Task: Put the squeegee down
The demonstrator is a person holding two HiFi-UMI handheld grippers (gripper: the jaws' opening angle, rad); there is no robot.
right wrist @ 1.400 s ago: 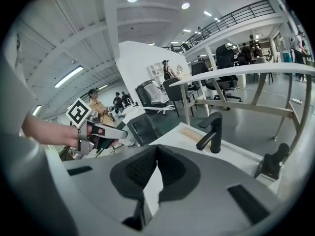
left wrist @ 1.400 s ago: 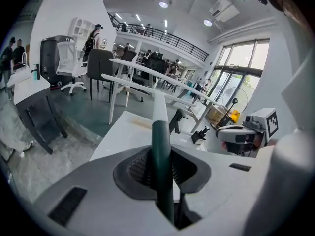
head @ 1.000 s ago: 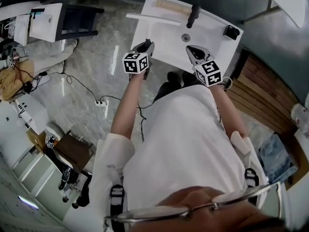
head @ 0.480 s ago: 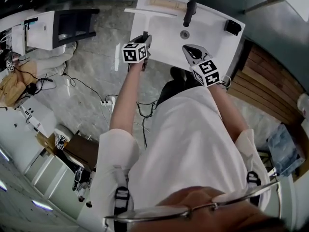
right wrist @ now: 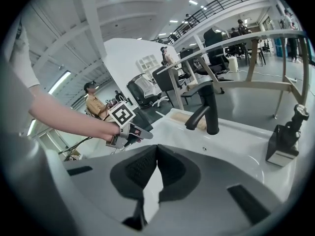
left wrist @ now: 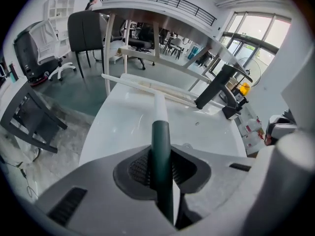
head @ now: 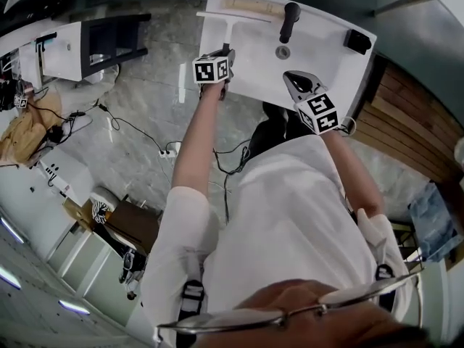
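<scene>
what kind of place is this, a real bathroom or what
Probably not a home bathroom: a washbasin station in a big open office or lab hall. A white sink with a black faucet stands among office chairs, floor cables and a railed mezzanine.

A white washbasin (head: 246,67) carries everything here. A black tap (head: 290,19) rises just behind its drain (head: 283,51). A pale wooden strip (head: 246,6) lies along the back rim, and a small black block (head: 357,40) sits in the right corner. The squeegee (head: 232,17) has its blade just in front of the strip, but whether it touches the basin is unclear.

The squeegee (left wrist: 160,146), dark-green handle and long white crosswise blade, reaches out over the sink (left wrist: 123,124).
</scene>
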